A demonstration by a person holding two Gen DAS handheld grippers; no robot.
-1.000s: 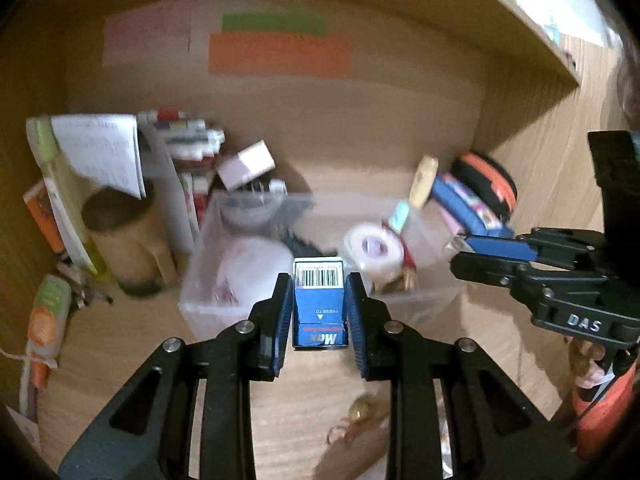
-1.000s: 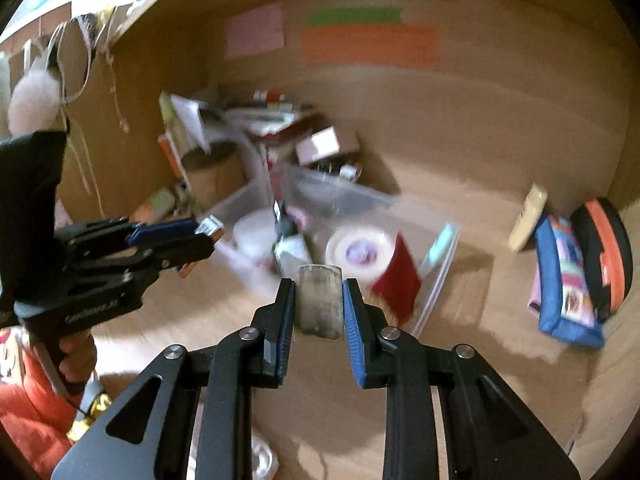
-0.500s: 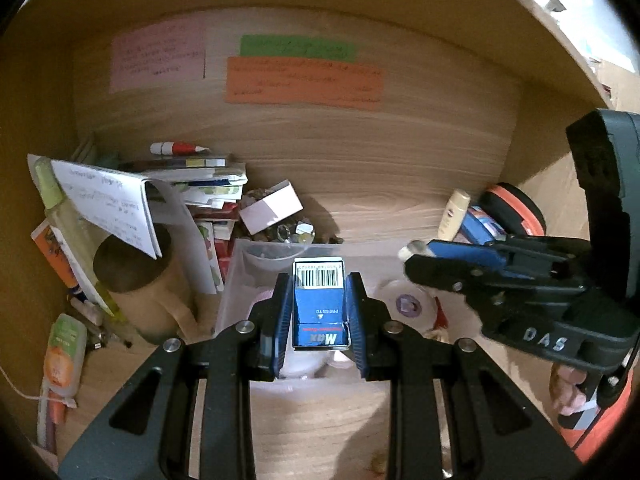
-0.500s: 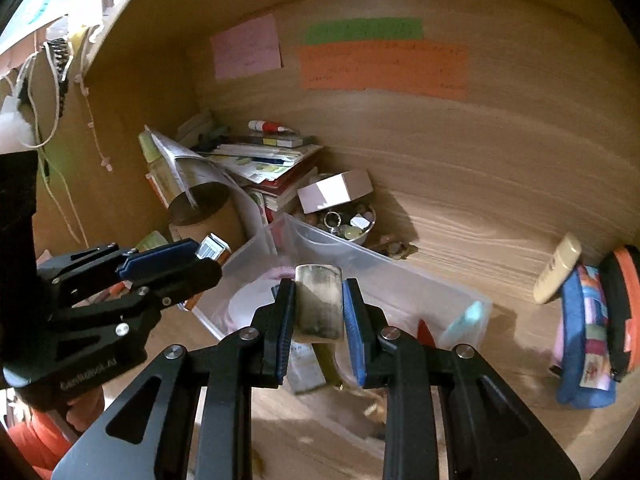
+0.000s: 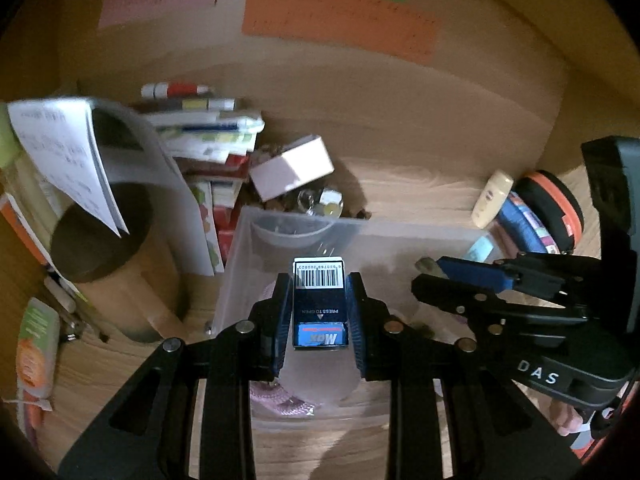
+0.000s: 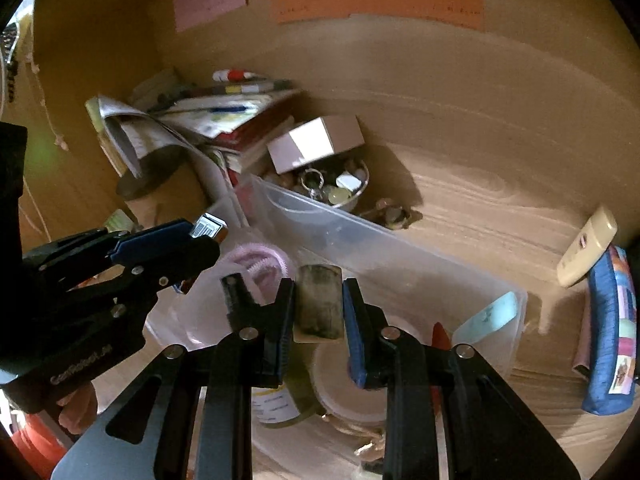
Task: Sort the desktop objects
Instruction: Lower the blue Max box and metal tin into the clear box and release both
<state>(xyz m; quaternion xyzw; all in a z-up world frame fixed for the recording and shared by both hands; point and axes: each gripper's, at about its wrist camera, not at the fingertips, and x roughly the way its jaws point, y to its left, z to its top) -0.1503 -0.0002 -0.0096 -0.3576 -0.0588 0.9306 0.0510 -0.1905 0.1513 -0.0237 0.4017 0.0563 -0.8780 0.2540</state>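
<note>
My left gripper (image 5: 319,304) is shut on a small blue box (image 5: 319,312) with a barcode and the word "Max", held over the clear plastic bin (image 5: 360,228). In the right wrist view my right gripper (image 6: 319,304) is shut on a flat brownish, horn-like piece (image 6: 320,304), also above the bin (image 6: 400,248). Each gripper shows in the other's view: the right gripper (image 5: 436,276) at the right, the left gripper (image 6: 208,232) with the box end at the left. In the bin lie a pink coil (image 6: 260,264), a tape roll (image 6: 348,376) and a small bottle (image 6: 276,404).
A brown cup (image 5: 108,256) with papers stands left of the bin, beside a stack of books (image 5: 216,148). Behind the bin sit a white box (image 5: 292,168) and a bowl of trinkets (image 6: 340,188). A cream tube (image 6: 588,248) and a blue pouch (image 6: 608,340) lie right. Wooden walls enclose the nook.
Both grippers have moved forward and down over the bin, still holding their objects; the bin and back clutter now fill more of each view.
</note>
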